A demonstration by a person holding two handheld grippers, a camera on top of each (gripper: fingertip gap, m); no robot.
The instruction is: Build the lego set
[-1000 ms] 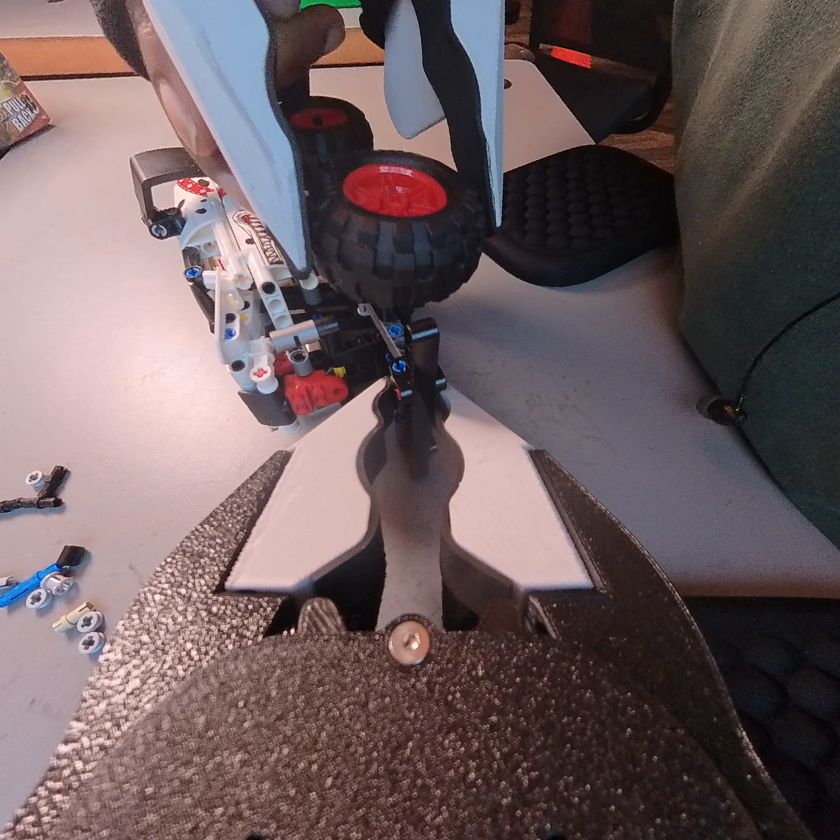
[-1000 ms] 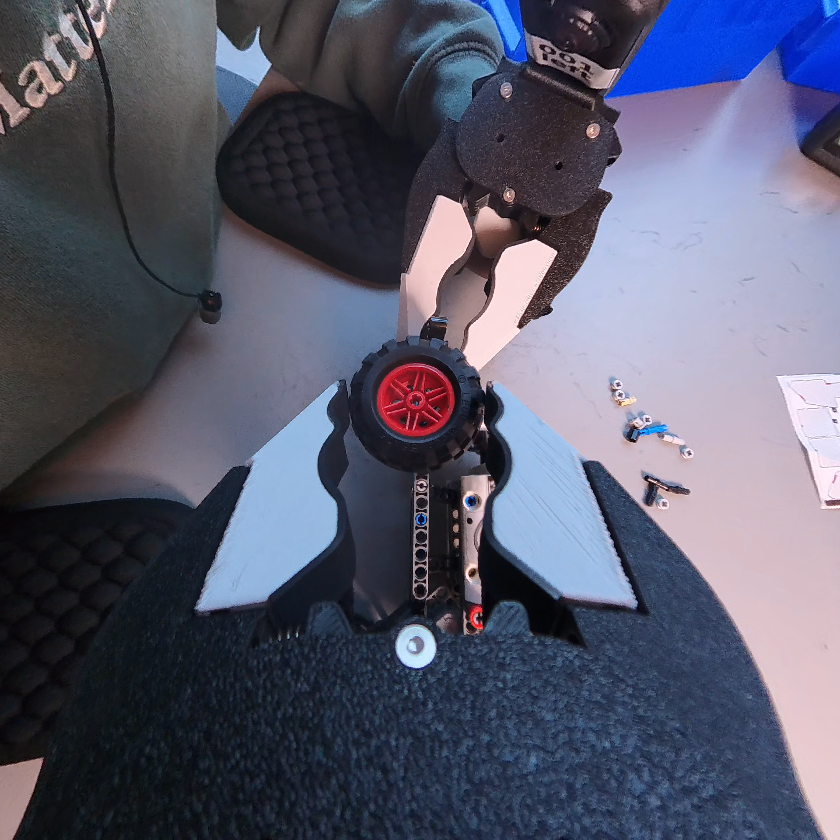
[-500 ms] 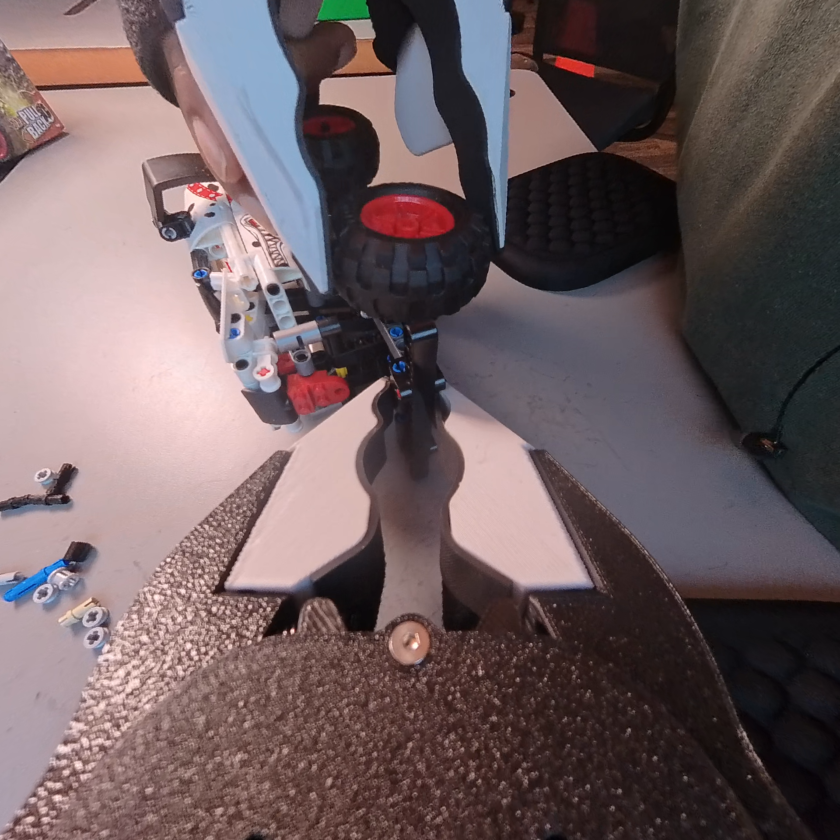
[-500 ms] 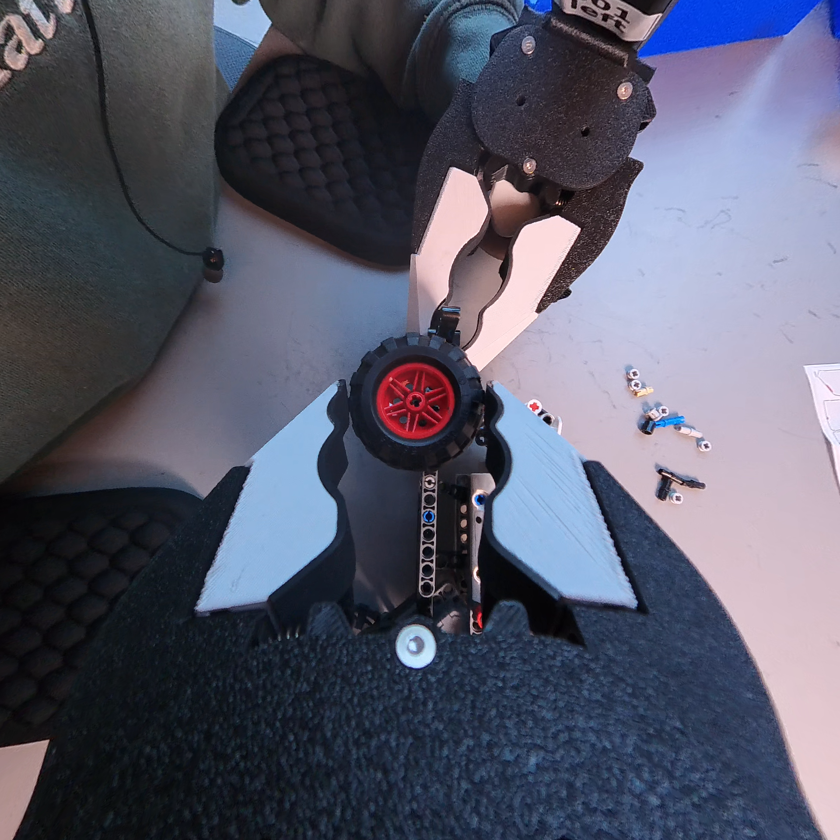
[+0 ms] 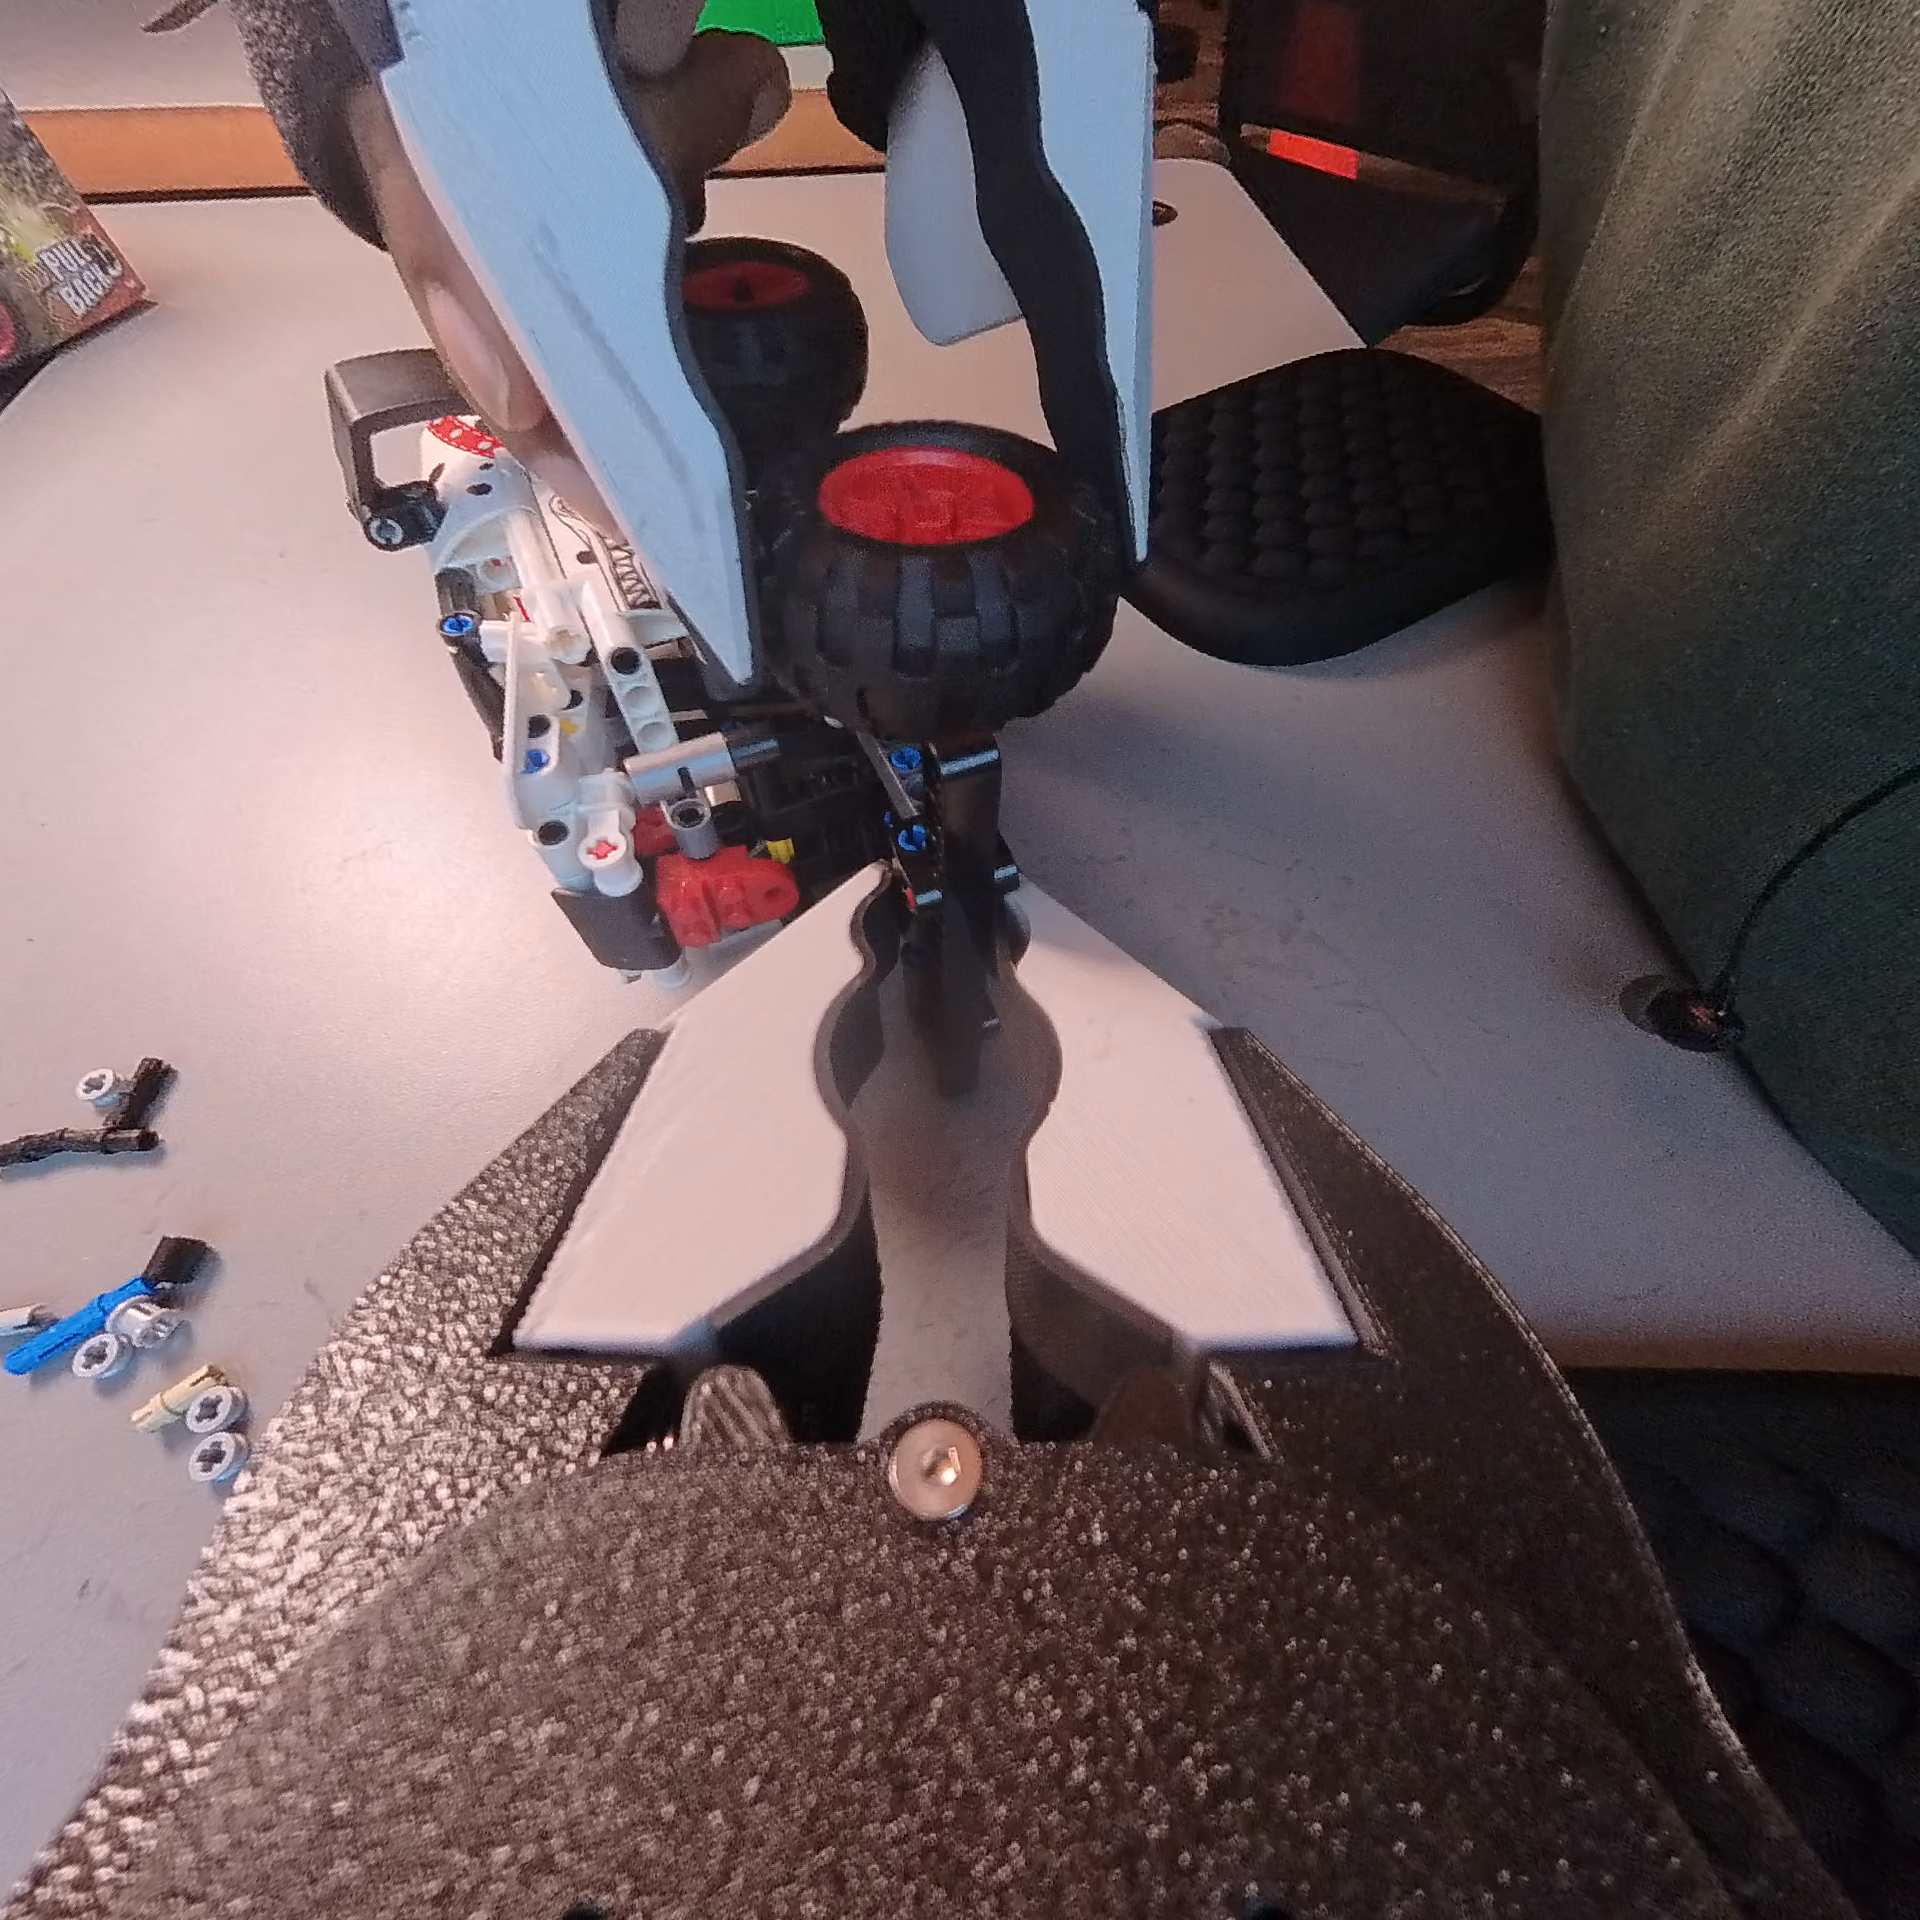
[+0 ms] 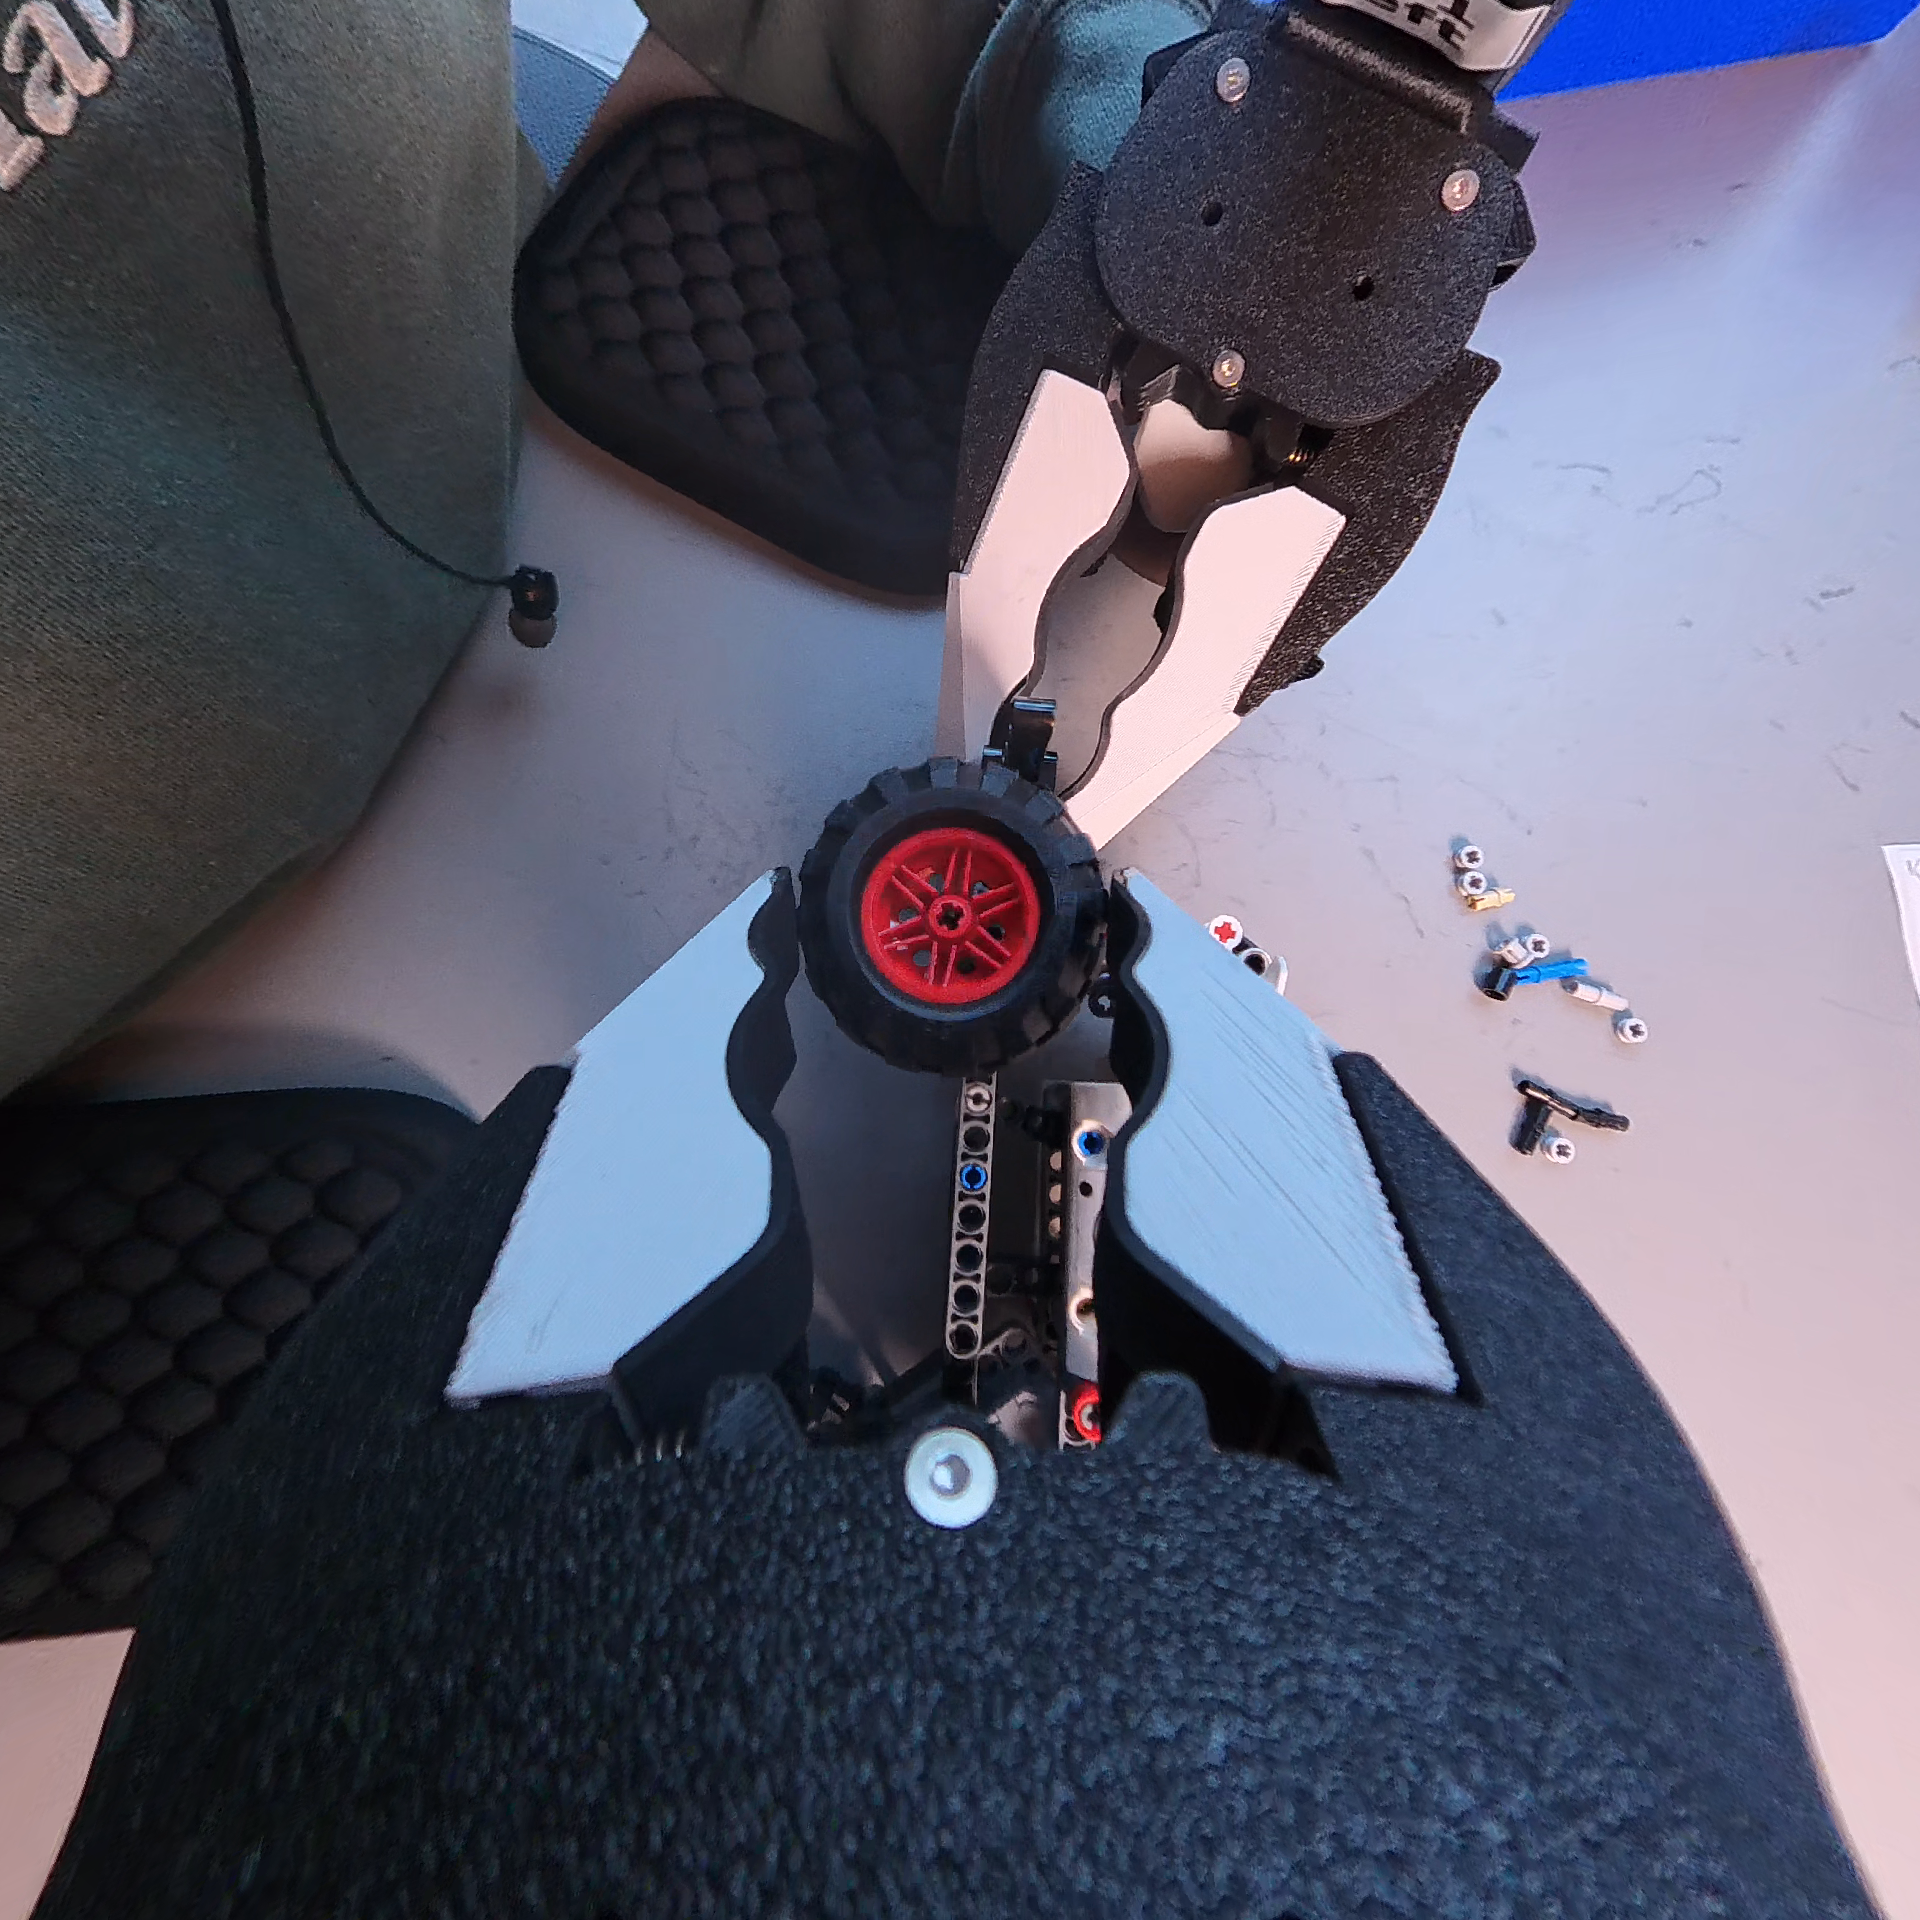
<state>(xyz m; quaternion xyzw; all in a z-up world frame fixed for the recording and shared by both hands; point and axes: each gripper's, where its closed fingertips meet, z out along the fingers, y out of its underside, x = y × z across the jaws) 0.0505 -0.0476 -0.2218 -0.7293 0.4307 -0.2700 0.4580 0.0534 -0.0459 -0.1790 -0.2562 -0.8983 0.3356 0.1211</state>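
Two grippers on the lego car (image 5: pixel 582 665), which sits on the grey table (image 5: pixel 208 831). Right gripper (image 6: pixel 951 940) clamps the black tyre with red hub (image 6: pixel 948 925); left gripper (image 5: pixel 951 935) is pinched on a black beam (image 5: pixel 961 904) at the chassis end. Printed box (image 5: pixel 62 281) far left, loose pins (image 6: pixel 1538 966) nearby; gripper label cropped, unreadable.

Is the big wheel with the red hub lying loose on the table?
No, the wheel is clamped between the right gripper fingers, above the table.
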